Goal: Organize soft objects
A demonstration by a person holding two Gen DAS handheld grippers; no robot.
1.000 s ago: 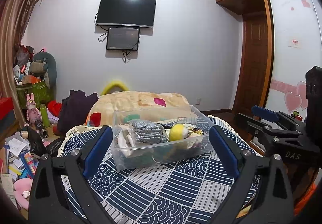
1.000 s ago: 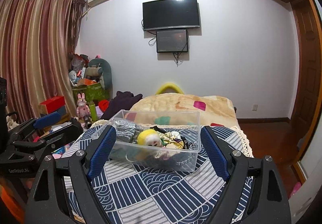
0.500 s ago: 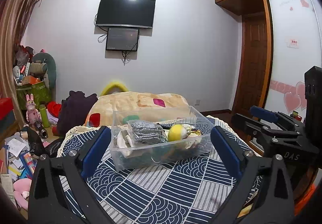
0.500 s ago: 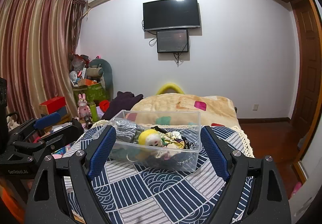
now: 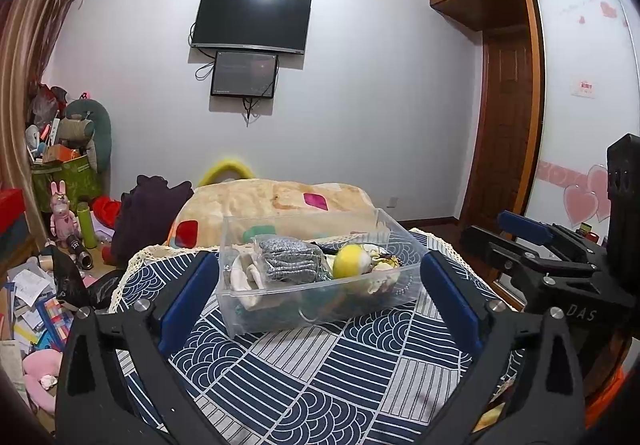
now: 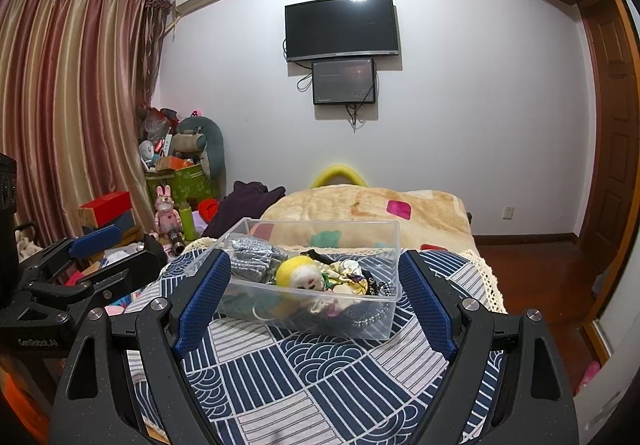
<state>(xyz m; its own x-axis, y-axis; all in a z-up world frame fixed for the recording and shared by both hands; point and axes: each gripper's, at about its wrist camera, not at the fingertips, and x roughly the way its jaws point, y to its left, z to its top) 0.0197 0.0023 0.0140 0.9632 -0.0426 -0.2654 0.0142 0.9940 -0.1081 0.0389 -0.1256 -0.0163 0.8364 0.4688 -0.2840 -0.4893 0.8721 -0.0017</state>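
Both tools are hanging just above the near end of the bench [image 5: 304, 377], which is wearing a blue-and-white patterned cloth. Left tool [image 5: 316, 301] is sitting with its jaws wide apart, nothing between the blue pads. Right tool [image 6: 316, 293] is doing the same: jaws spread, empty. Each one is showing at the edge of the other's view, so they are sitting side by side, both pointing at the bin and well short of it.

Next out, the clear plastic bin [image 5: 320, 301] is resting on the cloth mid-bench. Soft things are already lying inside it: a grey knitted piece [image 5: 292, 259] toward the left, a pale cloth item [image 5: 248, 277] beside it at the left wall, a yellow plush ball with a face [image 6: 300, 273] in the middle, and a tangle of small patterned bits and dark beads [image 6: 360, 285] on the right. Can't tell what each of those small bits is.

No loose soft item is showing on the cloth around the bin, so I'm reading the collecting part as mostly done, or the bin as the source still waiting to be sorted; the frames aren't settling which. Contents are looking heaped, not arranged.

Beyond the bench, a beige blanket [image 6: 368, 213] is lying folded on the bed, with a dark garment [image 5: 148, 209] slumping at its left. Nobody is touching either.
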